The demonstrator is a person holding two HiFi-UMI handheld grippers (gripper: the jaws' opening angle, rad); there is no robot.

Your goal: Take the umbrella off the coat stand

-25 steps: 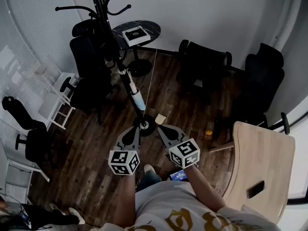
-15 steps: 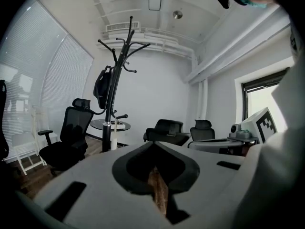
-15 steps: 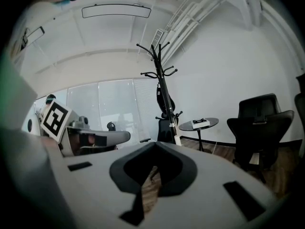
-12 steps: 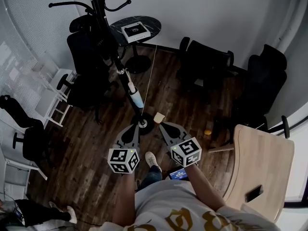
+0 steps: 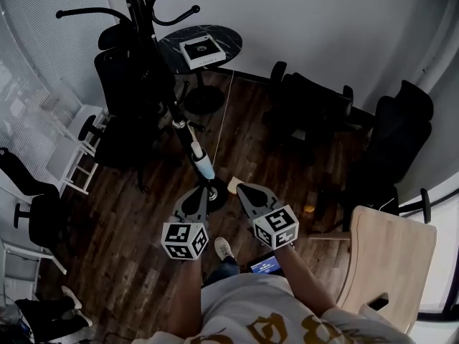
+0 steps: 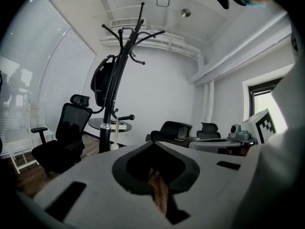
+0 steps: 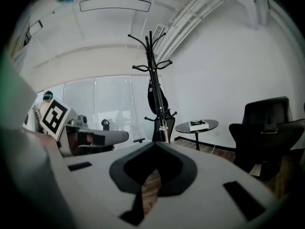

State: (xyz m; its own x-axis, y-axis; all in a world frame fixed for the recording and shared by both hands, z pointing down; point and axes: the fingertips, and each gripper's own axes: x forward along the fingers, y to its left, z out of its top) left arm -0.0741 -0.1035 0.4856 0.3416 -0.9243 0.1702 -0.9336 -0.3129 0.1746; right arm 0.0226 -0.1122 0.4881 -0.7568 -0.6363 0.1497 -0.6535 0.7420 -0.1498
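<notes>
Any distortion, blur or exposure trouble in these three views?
Head view: strong fisheye bend, dim wood floor, coat stand sharp. Left gripper view: dark vignetted corners, near jaws soft, window blinds bright. Right gripper view: same vignette, windows pale, coat stand crisp.

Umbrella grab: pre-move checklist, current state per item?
1. Umbrella on the coat stand: ok, it hangs along the pole.
2. Left gripper empty: ok, nothing between the jaws.
3. Right gripper empty: ok, nothing between the jaws.
4. Jaws open for a grasp: not ok, both pairs are together.
5. Grippers at the umbrella: not ok, both gripper views show the stand some way ahead.
6. How the umbrella is hooked on: cannot tell, too small.
</notes>
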